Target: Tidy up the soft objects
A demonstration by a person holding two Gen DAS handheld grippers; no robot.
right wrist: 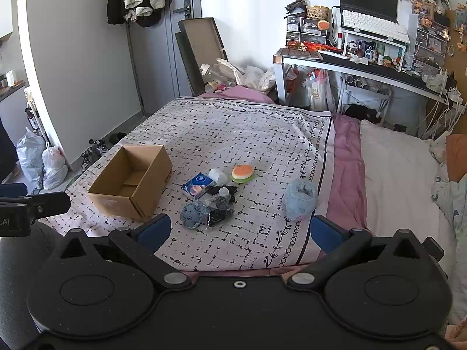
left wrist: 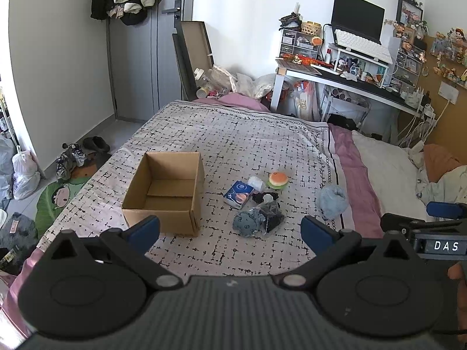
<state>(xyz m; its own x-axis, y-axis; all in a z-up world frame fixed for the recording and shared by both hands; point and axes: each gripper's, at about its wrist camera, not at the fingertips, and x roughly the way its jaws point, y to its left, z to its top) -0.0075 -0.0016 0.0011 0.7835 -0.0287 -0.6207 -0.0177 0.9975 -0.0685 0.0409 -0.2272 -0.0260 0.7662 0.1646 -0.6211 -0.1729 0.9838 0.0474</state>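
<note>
On the bed, a cardboard box (left wrist: pixel 163 192) stands open near the left edge of the patterned blanket (left wrist: pixel 233 134), its opening up and its long axis running away from the cameras toward the foot of the bed. Just right of the box lies a small pile: a blue packet (left wrist: pixel 238 194) lying flat with one corner toward the box, a white soft lump (left wrist: pixel 256 183), a burger toy (left wrist: pixel 278 179) with the bun side up, a dark bag (left wrist: pixel 270 215) and a blue round plush (left wrist: pixel 247 224) that touches the bag. More to the right, near the blanket's right border, a light blue fluffy thing (left wrist: pixel 332 199) lies apart from the pile.

The left gripper (left wrist: pixel 230 229) hovers above the near part of the blanket, fingers spread wide and holding nothing. The right gripper (right wrist: pixel 240 229) is the same, wide apart and empty.

The left wrist view shows the shoes (left wrist: pixel 70 157) and a green mat (left wrist: pixel 55 198) on the floor beside the bed; the right wrist view shows more of the white duvet (right wrist: pixel 402 180) and the pink sheet (right wrist: pixel 347 151).

Behind the bed there is a grey door (left wrist: pixel 137 58) and a full desk (left wrist: pixel 350 78) with a monitor (left wrist: pixel 357 17).
</note>
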